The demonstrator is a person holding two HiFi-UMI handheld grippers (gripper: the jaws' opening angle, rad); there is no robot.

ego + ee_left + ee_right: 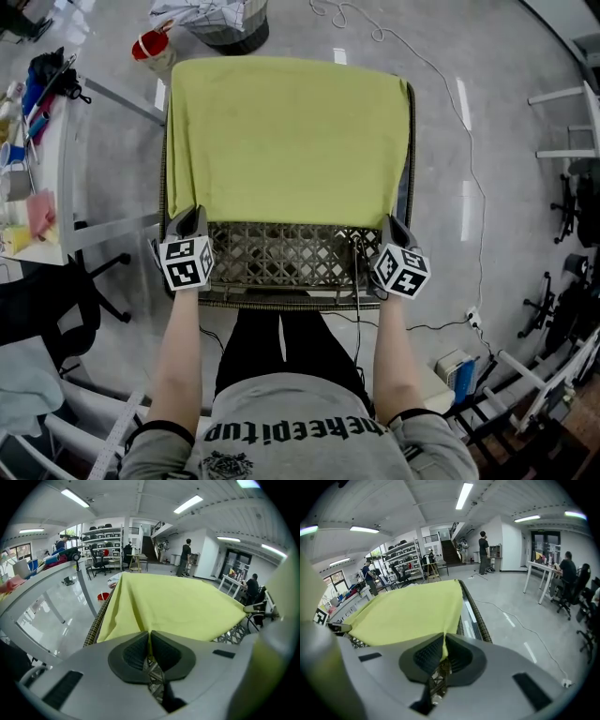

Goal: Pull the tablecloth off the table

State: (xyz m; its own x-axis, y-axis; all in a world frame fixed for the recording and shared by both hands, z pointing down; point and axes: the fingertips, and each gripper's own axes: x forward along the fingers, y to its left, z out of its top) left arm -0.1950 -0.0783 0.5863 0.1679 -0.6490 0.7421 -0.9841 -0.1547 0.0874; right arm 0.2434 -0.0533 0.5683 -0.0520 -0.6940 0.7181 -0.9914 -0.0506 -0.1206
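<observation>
Left tongs (194, 216) and right tongs (392, 224) clamp near corners of yellow-green fabric tablecloth (286, 136); I reckon wicker lattice counter (281, 255) mostly covered.

6 o'clock: bare strip of table (281, 253) lies open.
12 o'clock: basket (230, 28) and red bucket (150, 44) block the way.
9 o'clock: white desk (66, 187) and black chair (52, 305) close in.
3 o'clock: floor (506, 234) free, one cable (417, 58).

The tablecloth (286, 141) hid most of the table (281, 258) (only a near strip of woven top showed). Its near corners vanished between the pads of the left gripper (149, 634) and the right gripper (444, 635). The head view's top edge cut off a dark container (230, 30).
</observation>
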